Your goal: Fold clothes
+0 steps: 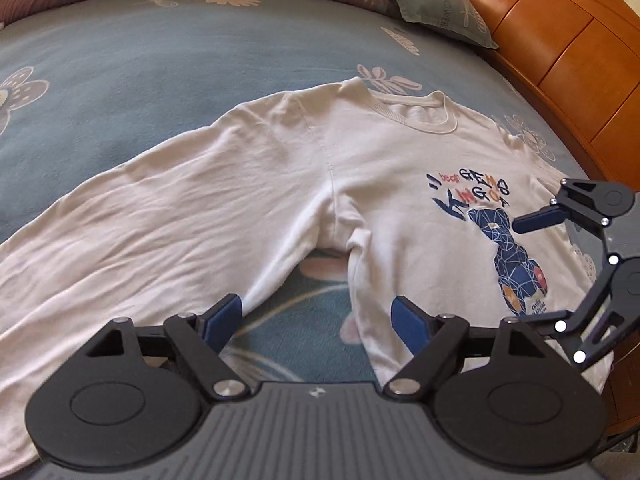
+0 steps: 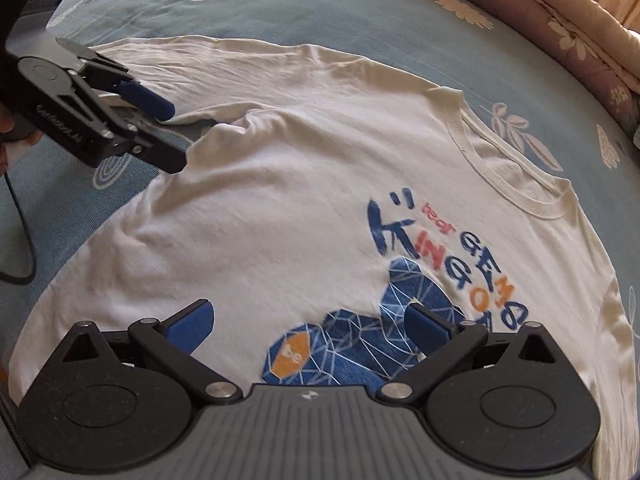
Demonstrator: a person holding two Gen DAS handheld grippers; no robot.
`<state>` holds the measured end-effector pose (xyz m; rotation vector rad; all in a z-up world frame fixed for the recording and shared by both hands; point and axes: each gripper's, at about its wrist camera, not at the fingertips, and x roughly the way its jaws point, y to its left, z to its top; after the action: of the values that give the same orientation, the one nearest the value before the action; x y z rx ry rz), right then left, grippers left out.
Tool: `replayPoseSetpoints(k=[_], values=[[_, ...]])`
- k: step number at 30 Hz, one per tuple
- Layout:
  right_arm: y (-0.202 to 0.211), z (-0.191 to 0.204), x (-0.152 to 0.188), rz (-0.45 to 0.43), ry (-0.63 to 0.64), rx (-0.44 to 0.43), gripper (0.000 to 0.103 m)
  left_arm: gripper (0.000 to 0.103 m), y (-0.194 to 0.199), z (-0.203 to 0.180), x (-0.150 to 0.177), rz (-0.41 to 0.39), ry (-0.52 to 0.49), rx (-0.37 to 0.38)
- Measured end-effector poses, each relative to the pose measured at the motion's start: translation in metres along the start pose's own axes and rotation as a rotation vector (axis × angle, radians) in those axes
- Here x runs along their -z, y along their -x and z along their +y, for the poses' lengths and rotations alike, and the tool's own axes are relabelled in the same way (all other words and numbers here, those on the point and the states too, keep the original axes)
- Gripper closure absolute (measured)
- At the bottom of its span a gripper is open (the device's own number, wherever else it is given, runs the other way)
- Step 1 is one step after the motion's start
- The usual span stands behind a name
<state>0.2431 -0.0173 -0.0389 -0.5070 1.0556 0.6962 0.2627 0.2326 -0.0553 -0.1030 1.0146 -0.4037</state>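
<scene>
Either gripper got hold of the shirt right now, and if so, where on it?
Nothing is held. The left gripper and the right gripper both stand open above the white shirt, with no cloth pinched between their fingers.

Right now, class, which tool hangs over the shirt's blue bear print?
The right tool: the bear print lies beneath it; the left tool straddles the sleeve gap.

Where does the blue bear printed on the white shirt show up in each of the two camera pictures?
Left wrist view: the blue bear print sits at the right, beside the right gripper.
Right wrist view: the bear lies bottom centre, between that gripper's own open fingers.
Shared landmark: the ribbed collar of the white shirt, beyond the print in both.
</scene>
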Motion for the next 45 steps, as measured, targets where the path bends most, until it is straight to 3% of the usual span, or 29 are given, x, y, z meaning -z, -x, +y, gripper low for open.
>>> replayPoseSetpoints(k=[4,10,14,17,22,26,29,35,41,43,45], values=[[-0.006,0.010,-0.026,-0.057,-0.019,-0.048,0.000,0.021,0.022,0.019,-0.011,-0.029,0.054,-0.027],[-0.030,0.043,-0.070,-0.124,0.012,-0.157,0.000,0.021,0.020,0.049,-0.037,-0.102,0.206,-0.004],[-0.052,0.069,-0.085,-0.101,0.032,-0.222,0.000,0.021,0.009,0.050,-0.056,-0.117,0.181,0.038],[-0.062,0.081,-0.086,-0.064,0.023,-0.217,0.000,0.021,-0.005,0.048,-0.067,-0.094,0.133,0.054],[-0.053,0.072,-0.077,-0.066,-0.011,-0.186,0.000,0.025,-0.037,0.063,-0.068,-0.020,0.131,0.065],[-0.040,0.055,-0.068,-0.074,-0.020,-0.129,0.000,0.026,-0.024,0.085,-0.066,-0.078,0.191,0.035],[-0.035,0.036,-0.059,-0.068,-0.073,-0.053,0.000,0.027,-0.018,0.080,-0.074,-0.057,0.194,0.020],[-0.034,-0.002,-0.035,-0.028,-0.240,0.114,0.000,0.024,-0.042,0.038,-0.101,-0.031,0.080,0.162],[-0.036,-0.016,-0.009,0.008,-0.339,0.159,0.000,0.025,-0.077,0.038,-0.115,-0.008,0.057,0.117],[-0.039,-0.019,-0.004,0.006,-0.368,0.155,0.000,0.025,-0.073,0.039,-0.122,-0.003,0.092,0.111],[-0.040,-0.020,0.000,-0.010,-0.402,0.149,0.000,0.025,-0.067,0.028,-0.130,-0.002,0.055,0.121]])
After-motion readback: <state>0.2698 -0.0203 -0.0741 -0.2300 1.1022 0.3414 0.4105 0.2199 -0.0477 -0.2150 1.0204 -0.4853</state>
